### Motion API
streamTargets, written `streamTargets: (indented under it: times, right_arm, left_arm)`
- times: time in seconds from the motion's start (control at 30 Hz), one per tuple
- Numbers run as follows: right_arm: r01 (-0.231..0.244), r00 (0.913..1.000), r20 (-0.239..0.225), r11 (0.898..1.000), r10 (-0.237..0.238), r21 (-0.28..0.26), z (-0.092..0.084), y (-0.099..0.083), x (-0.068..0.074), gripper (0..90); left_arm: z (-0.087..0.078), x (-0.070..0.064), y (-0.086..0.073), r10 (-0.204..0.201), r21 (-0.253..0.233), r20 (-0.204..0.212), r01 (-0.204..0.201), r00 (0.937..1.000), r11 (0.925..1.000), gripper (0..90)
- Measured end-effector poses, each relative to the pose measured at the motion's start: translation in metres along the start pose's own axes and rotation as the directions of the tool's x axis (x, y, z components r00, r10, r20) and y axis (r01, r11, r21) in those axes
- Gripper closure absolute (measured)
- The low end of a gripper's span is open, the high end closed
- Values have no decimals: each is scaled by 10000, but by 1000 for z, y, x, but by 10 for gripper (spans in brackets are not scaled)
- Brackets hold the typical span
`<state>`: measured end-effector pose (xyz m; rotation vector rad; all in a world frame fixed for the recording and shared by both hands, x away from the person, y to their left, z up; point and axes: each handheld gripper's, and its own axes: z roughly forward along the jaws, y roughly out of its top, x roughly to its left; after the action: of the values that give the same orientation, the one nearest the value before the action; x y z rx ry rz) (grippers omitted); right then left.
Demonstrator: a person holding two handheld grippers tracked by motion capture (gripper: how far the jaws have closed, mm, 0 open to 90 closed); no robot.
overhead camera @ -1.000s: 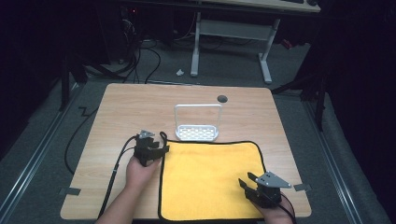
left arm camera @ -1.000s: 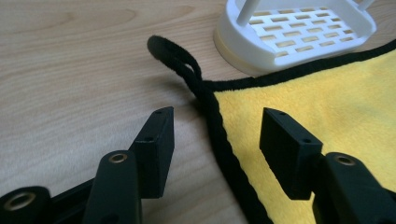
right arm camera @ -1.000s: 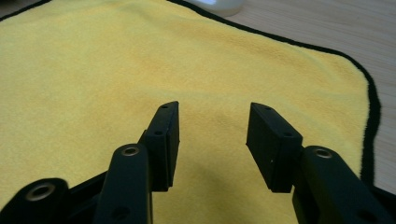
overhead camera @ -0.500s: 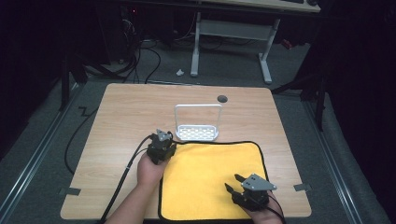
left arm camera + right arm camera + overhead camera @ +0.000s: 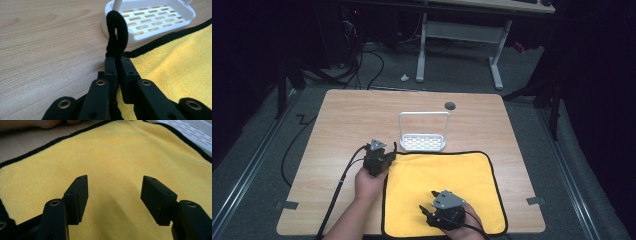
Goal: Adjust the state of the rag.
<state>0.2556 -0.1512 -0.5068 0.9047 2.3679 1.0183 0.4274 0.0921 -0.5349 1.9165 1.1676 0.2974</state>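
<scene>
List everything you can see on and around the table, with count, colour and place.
yellow microfibre cloth with black edging: one, yellow, near half of the table, right of centre
white slotted plastic rack with hoop handle: one, white, table centre, at the cloth's far edge
light wooden table: one, pale wood, middle of view
round dark cable hole: one, dark, far side of the tabletop
grey desk frame: one, grey, on the floor beyond the table
left hand-held gripper: one, black, shut on the cloth's far-left black corner
right hand-held gripper: one, black, open above the cloth's near part
</scene>
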Motion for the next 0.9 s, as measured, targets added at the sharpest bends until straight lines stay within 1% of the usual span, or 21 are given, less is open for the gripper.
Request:
streamTargets:
  times: [0.13, 0.2, 0.33, 0.4, 0.43, 0.47, 0.5, 0.53, 0.63, 0.77, 0.83, 0.87, 0.9]
  right_arm:
    - [33, 9997, -238, 9999, -31, 102, 15, 13, 14, 386]
    - [39, 9993, -380, 9998, -30, 219, 24, 19, 20, 383]
    - [130, 9960, -886, 9992, -97, 372, 41, 30, 32, 364]
    - [-2, 9927, -1204, 9985, 69, 556, 49, 35, 35, 360]
    - [-3, 9915, -1301, 9985, 75, 551, 54, 38, 38, 371]
    - [33, 9917, -1284, 9986, 36, 531, 57, 40, 40, 374]
    - [193, 9930, -1175, 9985, -131, 520, 61, 42, 44, 374]
    - [257, 9925, -1206, 9983, -193, 516, 64, 44, 47, 374]
    - [251, 9894, -1446, 9979, -161, 603, 73, 49, 53, 373]
    - [330, 9875, -1561, 9978, -236, 578, 80, 53, 61, 374]
    - [299, 9843, -1754, 9974, -180, 649, 83, 54, 65, 375]
    - [315, 9840, -1774, 9967, -178, 747, 84, 54, 66, 370]
    - [430, 9861, -1630, 9965, -308, 718, 85, 53, 69, 379]
  left_arm:
    - [-1, 6, -1, -536, -12, 371, 537, 9979, 9986, 847]
    - [-1, 6, -1, -543, -2, 408, 544, 9977, 9985, 847]
    - [-1, 7, -1, -645, 7, 462, 646, 9968, 9979, 846]
    - [-1, 8, -1, -722, -37, 510, 725, 9961, 9974, 845]
    - [-1, 8, -1, -710, -48, 510, 713, 9962, 9974, 845]
    - [-2, 8, -1, -702, -58, 520, 706, 9962, 9975, 844]
    - [-2, 8, -1, -713, -79, 539, 718, 9960, 9974, 843]
    - [-2, 8, -2, -711, -87, 566, 717, 9959, 9974, 843]
    - [-2, 8, -2, -738, -92, 613, 745, 9954, 9972, 842]
    - [-2, 8, -2, -740, -80, 613, 746, 9954, 9972, 841]
    - [-2, 8, -2, -750, -79, 625, 756, 9952, 9971, 842]
    - [-2, 8, -2, -755, -74, 619, 761, 9952, 9971, 842]
    - [-2, 8, -2, -757, -69, 620, 763, 9952, 9971, 841]
